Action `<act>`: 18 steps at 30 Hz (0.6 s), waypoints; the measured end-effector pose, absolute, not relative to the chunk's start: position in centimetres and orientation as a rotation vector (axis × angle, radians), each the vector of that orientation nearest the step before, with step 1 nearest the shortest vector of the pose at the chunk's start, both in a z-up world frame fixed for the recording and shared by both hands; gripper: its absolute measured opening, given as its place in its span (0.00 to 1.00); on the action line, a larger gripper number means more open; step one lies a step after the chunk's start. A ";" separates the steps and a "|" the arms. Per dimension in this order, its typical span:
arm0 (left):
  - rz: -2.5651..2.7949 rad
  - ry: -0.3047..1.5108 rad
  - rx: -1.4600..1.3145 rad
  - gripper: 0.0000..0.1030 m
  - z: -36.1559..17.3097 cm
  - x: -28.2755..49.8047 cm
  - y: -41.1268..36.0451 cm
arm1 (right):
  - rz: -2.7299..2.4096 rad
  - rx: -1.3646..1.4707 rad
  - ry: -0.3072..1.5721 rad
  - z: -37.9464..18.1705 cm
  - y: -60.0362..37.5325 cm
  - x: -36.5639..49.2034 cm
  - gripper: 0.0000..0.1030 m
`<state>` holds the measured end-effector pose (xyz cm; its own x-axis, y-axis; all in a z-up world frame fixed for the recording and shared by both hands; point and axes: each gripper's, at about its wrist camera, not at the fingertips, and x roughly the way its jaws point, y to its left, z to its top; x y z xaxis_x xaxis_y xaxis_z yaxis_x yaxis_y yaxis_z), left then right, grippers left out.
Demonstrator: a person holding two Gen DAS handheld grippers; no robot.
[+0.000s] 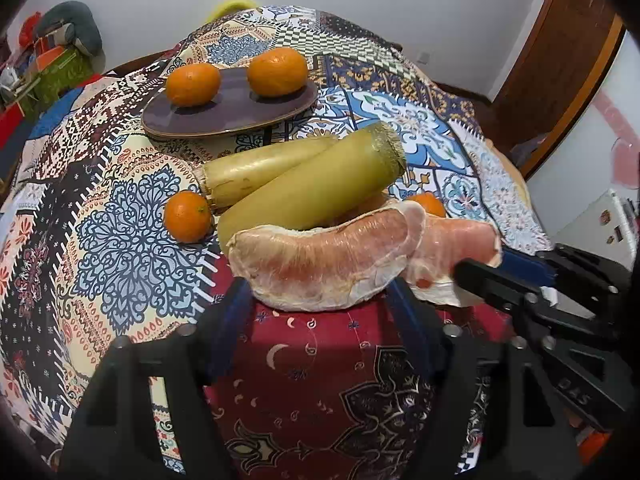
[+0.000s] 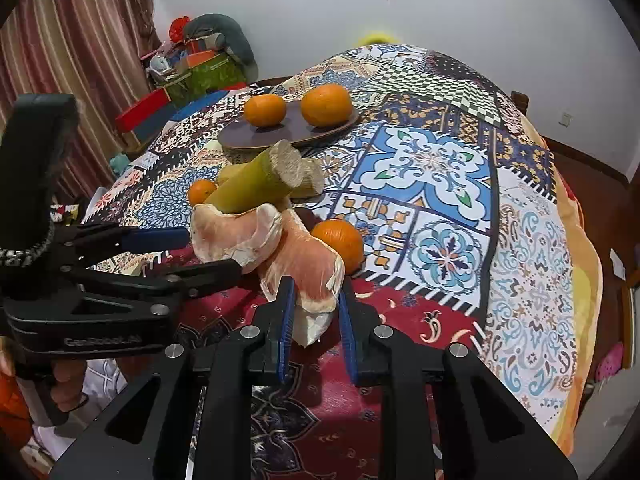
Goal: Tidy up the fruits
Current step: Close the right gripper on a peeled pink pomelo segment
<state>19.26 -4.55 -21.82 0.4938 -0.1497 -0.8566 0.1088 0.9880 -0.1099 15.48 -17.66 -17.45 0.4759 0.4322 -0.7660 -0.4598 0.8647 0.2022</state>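
Right gripper (image 2: 316, 300) fingers clamp right pomelo wedge (image 2: 308, 268) | left gripper (image 1: 316, 300) fingers wide before left pomelo wedge (image 1: 320, 260)

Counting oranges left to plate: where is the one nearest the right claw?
In the right wrist view, that orange sits on the tablecloth just right of the pomelo segment.

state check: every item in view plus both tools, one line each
left tool: open, fingers either side of the left pomelo segment
right tool: shut on the right pomelo segment
left pomelo segment: peeled, on the cloth, not gripped
right pomelo segment: peeled, gripped
two sugarcane pieces: cut, lying side by side
purple plate: holds two tangerines
two loose tangerines: unpeeled, on the cloth
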 end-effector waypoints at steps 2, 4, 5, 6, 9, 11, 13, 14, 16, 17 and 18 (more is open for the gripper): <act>-0.151 1.037 -0.033 0.77 -21.9 19.4 -4.8 | 0.546 -0.029 0.926 -17.4 -17.9 15.5 0.18; -0.149 1.033 -0.022 0.81 -22.2 19.5 -5.2 | 0.546 -0.030 0.923 -17.3 -18.1 15.3 0.18; -0.145 1.028 -0.010 0.83 -22.3 19.5 -5.4 | 0.545 -0.032 0.921 -17.3 -18.2 15.3 0.18; -0.139 1.027 -0.002 0.83 -22.4 19.6 -5.4 | 0.545 -0.032 0.921 -17.3 -18.2 15.2 0.18; -0.125 1.038 0.008 0.84 -23.2 20.0 -5.2 | 0.543 -0.030 0.924 -17.3 -18.5 15.2 0.18; -0.131 1.044 -0.021 0.80 -23.4 20.1 -4.6 | 0.540 -0.027 0.927 -17.4 -18.7 15.2 0.18; -0.123 1.039 -0.033 0.80 -23.4 20.1 -3.8 | 0.538 -0.027 0.927 -17.3 -18.7 15.1 0.18; -0.114 1.035 -0.035 0.79 -23.3 20.0 -3.5 | 0.537 -0.027 0.928 -17.3 -18.8 15.1 0.18; -0.086 1.025 -0.046 0.79 -23.2 19.8 -2.5 | 0.535 -0.028 0.928 -17.3 -18.8 15.1 0.18; -0.078 1.023 -0.053 0.79 -23.2 19.7 -2.0 | 0.534 -0.027 0.928 -17.3 -18.8 15.1 0.18; -0.071 1.023 -0.058 0.75 -23.1 19.5 -1.6 | 0.533 -0.026 0.928 -17.3 -18.8 15.1 0.18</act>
